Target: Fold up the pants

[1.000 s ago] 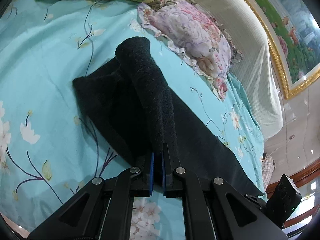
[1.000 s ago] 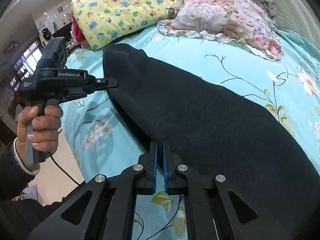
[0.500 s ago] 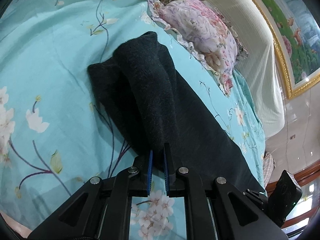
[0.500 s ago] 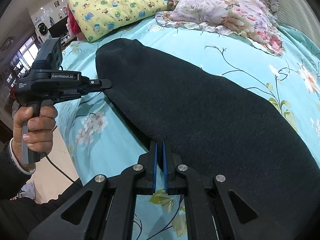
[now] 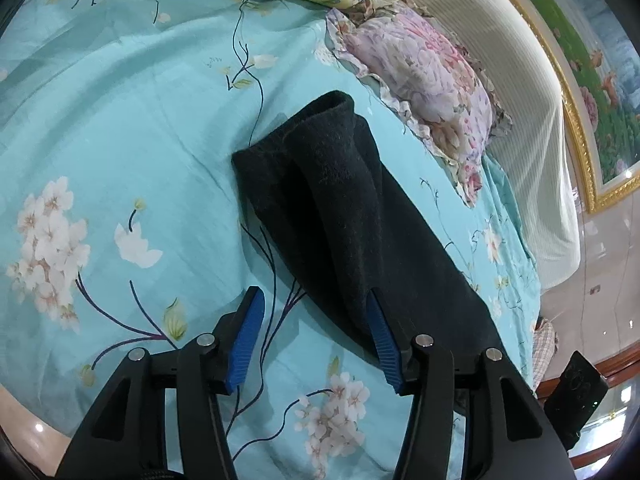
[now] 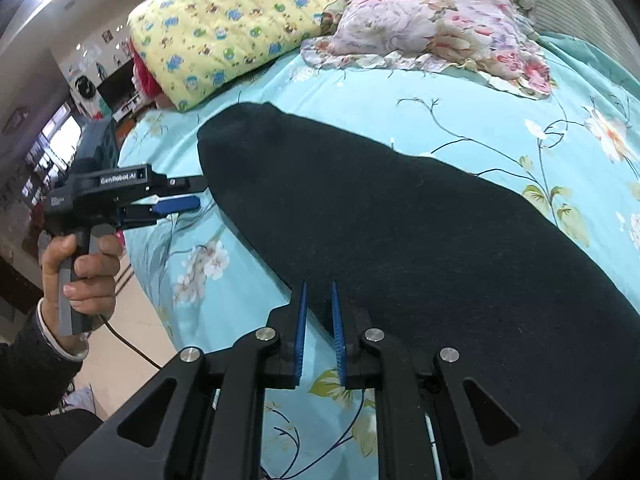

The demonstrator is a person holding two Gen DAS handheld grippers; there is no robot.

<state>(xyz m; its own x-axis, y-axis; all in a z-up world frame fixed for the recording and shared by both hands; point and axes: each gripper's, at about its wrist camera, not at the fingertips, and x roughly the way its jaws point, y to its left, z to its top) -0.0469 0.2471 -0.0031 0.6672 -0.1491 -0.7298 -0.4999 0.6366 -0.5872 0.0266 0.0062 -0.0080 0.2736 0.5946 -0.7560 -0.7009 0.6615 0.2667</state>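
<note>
Black fleece pants [image 5: 336, 200] lie folded lengthwise on the teal flowered bedsheet [image 5: 120, 128], one leg stacked on the other. My left gripper [image 5: 314, 294] hovers at their near edge. Its jaws are opening wide; the right pad [image 5: 380, 336] is beside the cloth edge and nothing is pinched. In the right wrist view the pants [image 6: 400, 220] run from far left to near right. My right gripper [image 6: 318, 286] sits at their near edge, jaws opening a narrow gap, the cloth edge between the tips without the pads pressing it. The left gripper [image 6: 180, 194] is held by a hand [image 6: 80, 268].
A yellow patterned pillow [image 6: 232, 28] and a pink floral pillow [image 6: 432, 20] lie at the head of the bed. A striped headboard [image 5: 528, 128] and a gold-framed picture [image 5: 580, 60] stand to the right. The bed's near edge drops to a tiled floor [image 6: 120, 344].
The left jaws have opened and let go of the pants, and the lifted leg now lies flat on the other. The right jaws have parted slightly.
</note>
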